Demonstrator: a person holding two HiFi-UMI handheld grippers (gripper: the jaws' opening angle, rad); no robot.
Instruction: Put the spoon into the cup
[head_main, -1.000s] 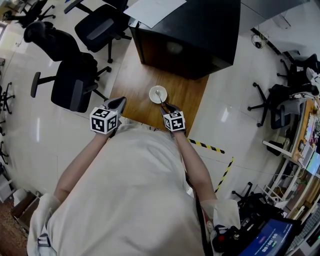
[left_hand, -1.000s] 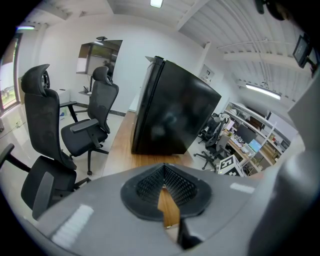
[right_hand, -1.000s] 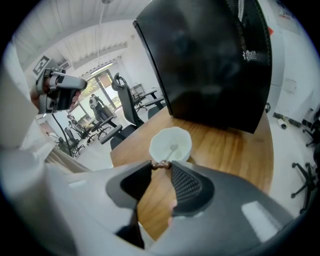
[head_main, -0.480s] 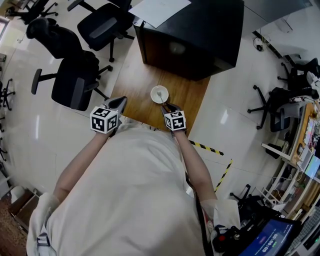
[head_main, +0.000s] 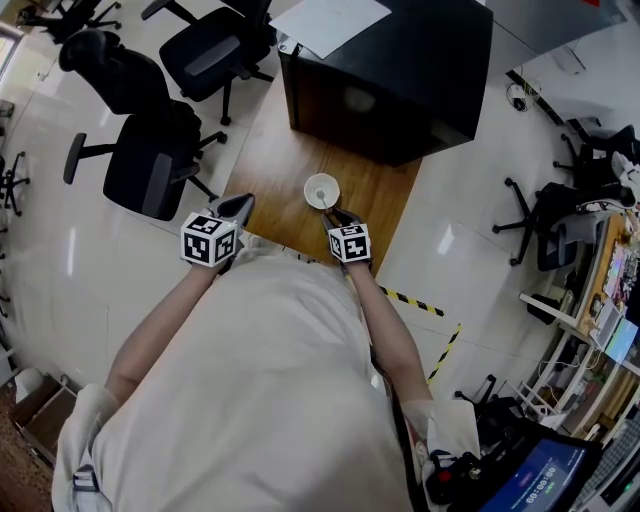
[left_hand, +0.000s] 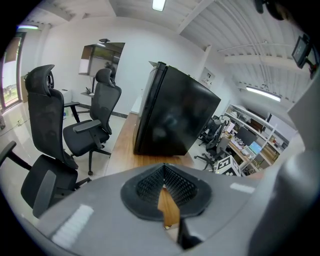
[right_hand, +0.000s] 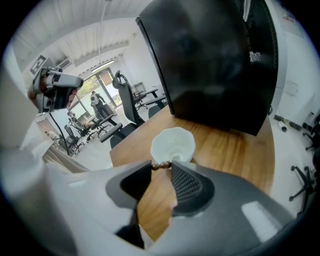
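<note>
A white cup (head_main: 321, 190) with a scalloped rim stands on the wooden table (head_main: 270, 160). The spoon lies in the cup (right_hand: 172, 145). Its brown beaded handle end (right_hand: 161, 165) sticks out over the near rim. My right gripper (head_main: 338, 214) sits just short of the cup. In the right gripper view its jaws (right_hand: 161, 170) stand apart, with the handle end lying crosswise between the tips. My left gripper (head_main: 237, 207) rests near the table's left front edge, its pads (left_hand: 172, 182) meeting at the tips with nothing held.
A large black box (head_main: 390, 70) with a white sheet (head_main: 325, 20) on top fills the table's far end, just beyond the cup. Black office chairs (head_main: 150, 160) stand on the floor to the left. Yellow-black tape (head_main: 420, 300) marks the floor on the right.
</note>
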